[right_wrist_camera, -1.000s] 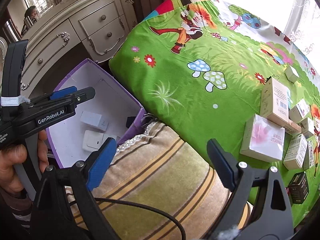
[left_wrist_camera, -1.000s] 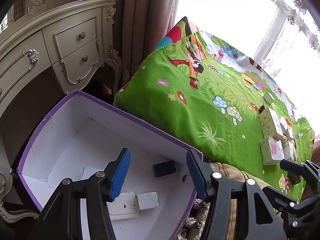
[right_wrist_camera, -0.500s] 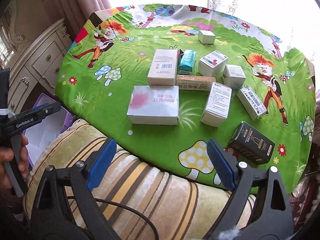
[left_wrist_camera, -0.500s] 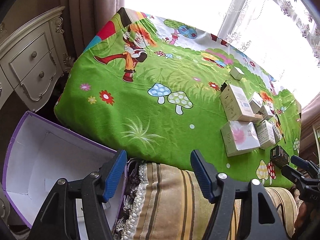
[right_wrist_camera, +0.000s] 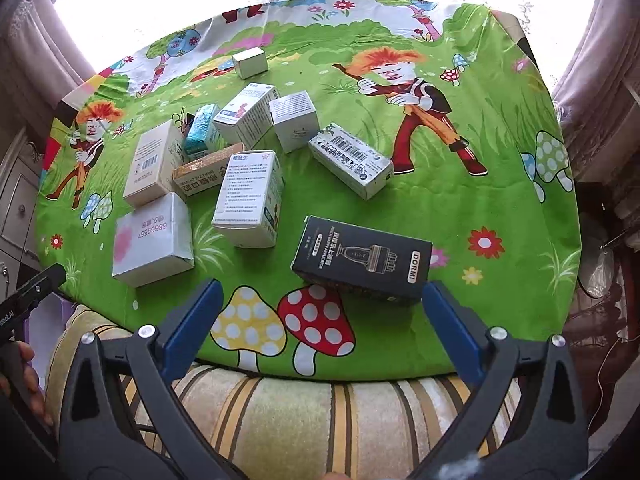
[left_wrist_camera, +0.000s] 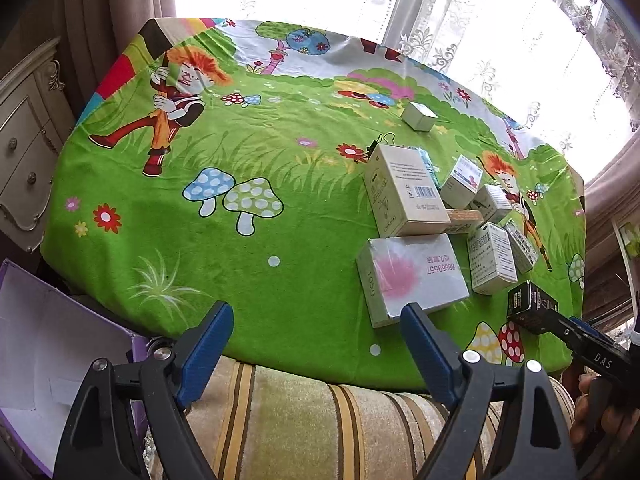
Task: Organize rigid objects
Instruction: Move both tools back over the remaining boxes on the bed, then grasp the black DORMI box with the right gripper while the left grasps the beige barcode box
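Observation:
Several small cartons lie on a green cartoon-print tablecloth. A white box with a pink flower lies just beyond my left gripper, which is open and empty above the table's near edge. A black DORMI box lies just ahead of my right gripper, also open and empty. The same black box shows at the right of the left wrist view. White medicine boxes lie behind it. A purple-rimmed white box stands at the lower left.
A striped beige cushion runs along the table's near edge under both grippers. An ornate cream dresser stands at the left. Curtains and a bright window are behind the table. The other gripper's tip shows at the left.
Both grippers have swung right, away from the purple box and toward the cartons on the table. The black box now lies right in front of the right gripper. Both stay open.

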A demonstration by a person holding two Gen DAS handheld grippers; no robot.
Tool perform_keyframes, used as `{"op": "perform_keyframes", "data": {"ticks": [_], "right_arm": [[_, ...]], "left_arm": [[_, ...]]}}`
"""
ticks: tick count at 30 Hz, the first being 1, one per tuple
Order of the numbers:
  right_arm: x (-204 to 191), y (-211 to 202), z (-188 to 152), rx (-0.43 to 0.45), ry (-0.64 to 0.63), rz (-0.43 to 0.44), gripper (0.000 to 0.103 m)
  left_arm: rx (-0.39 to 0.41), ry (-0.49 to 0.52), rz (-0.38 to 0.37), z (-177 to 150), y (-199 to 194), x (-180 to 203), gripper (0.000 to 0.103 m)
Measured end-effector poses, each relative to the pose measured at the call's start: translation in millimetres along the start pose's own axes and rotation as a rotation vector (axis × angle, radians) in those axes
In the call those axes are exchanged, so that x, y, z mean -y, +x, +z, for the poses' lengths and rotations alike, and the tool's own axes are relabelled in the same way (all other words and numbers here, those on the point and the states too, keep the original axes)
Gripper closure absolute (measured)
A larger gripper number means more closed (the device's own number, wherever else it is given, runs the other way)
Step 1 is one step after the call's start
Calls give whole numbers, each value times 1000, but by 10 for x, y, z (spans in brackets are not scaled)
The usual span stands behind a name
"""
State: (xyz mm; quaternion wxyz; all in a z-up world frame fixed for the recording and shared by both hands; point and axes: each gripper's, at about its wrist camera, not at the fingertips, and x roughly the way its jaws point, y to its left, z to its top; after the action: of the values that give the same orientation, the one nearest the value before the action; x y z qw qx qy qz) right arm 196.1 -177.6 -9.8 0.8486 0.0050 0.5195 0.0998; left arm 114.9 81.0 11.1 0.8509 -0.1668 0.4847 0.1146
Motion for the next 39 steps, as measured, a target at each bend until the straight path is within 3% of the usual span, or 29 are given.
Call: {"op": "perform_keyframes", "data": {"ticks": [8, 20, 32, 35, 38, 39], "right_arm": [[160, 197, 62, -36, 96, -37, 2], [191, 415, 144, -53, 105, -76, 2], [262, 598, 147, -77, 121, -90, 2], [269, 621, 149, -81, 122, -80, 10], [250, 625, 158, -76, 113, -87, 11], [250, 621, 159, -73, 112, -87, 11]], "left_arm": [[-8, 43, -27, 140, 143, 299, 16], [-19, 51, -40, 560, 451, 688, 16], [-74, -26, 52, 875, 998, 834, 16], [-89, -26, 64, 876, 1083, 817, 17], [-100, -22, 69, 866, 1138, 799, 31], [-107, -22, 64, 862, 1159, 796, 40]]}}
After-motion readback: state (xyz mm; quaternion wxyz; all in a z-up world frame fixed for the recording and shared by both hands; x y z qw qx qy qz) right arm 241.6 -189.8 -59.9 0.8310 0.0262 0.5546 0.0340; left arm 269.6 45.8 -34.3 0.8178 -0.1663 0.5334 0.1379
